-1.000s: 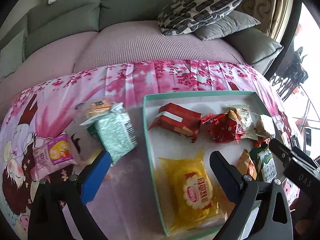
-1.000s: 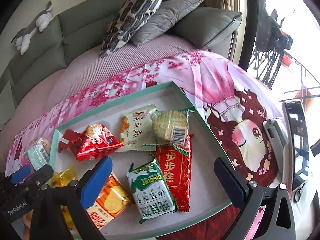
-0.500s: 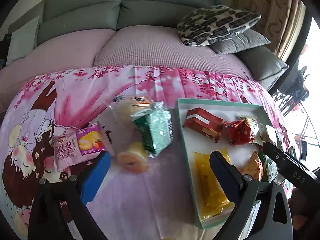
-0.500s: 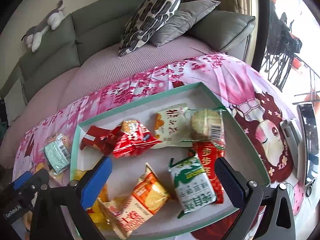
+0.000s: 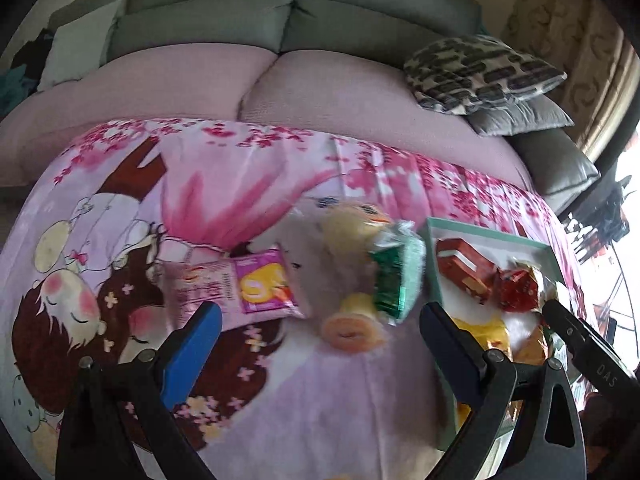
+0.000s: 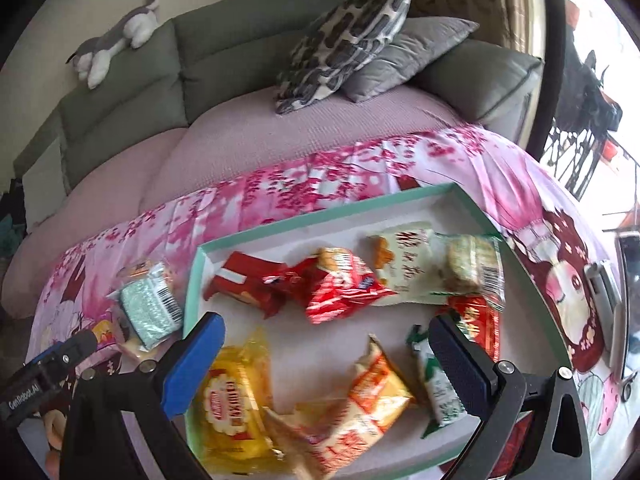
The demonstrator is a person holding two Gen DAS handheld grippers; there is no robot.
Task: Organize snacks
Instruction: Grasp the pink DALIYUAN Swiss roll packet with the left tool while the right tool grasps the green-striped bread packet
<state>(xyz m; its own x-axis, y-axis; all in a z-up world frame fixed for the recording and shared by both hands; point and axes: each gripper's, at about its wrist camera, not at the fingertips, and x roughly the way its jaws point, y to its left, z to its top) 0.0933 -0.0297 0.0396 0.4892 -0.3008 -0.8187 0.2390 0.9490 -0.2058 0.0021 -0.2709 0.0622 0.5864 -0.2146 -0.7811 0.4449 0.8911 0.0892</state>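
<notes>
A shallow box with a mint-green rim (image 6: 320,218) lies on a pink printed cloth (image 5: 224,184) and holds several snack packs: a yellow pack (image 6: 234,408), an orange pack (image 6: 372,392), red packs (image 6: 344,288), a green-and-white biscuit pack (image 6: 438,384). Left of the box lie a green pack (image 5: 396,276), a roll cake (image 5: 352,326), a pale cake pack (image 5: 352,220) and a pink pack (image 5: 262,286). My left gripper (image 5: 320,344) hangs open above these loose snacks. My right gripper (image 6: 326,354) is open over the box, empty.
The cloth covers a table in front of a grey-green sofa (image 6: 240,52) with pillows (image 6: 348,36) and a plush toy (image 6: 116,36). A phone-like device (image 6: 616,292) lies on the cloth right of the box. The right gripper's tip (image 5: 580,340) shows beside the box.
My left gripper has swung left, from above the box to above the loose snacks. My right gripper has shifted back and left over the box. Both stay open.
</notes>
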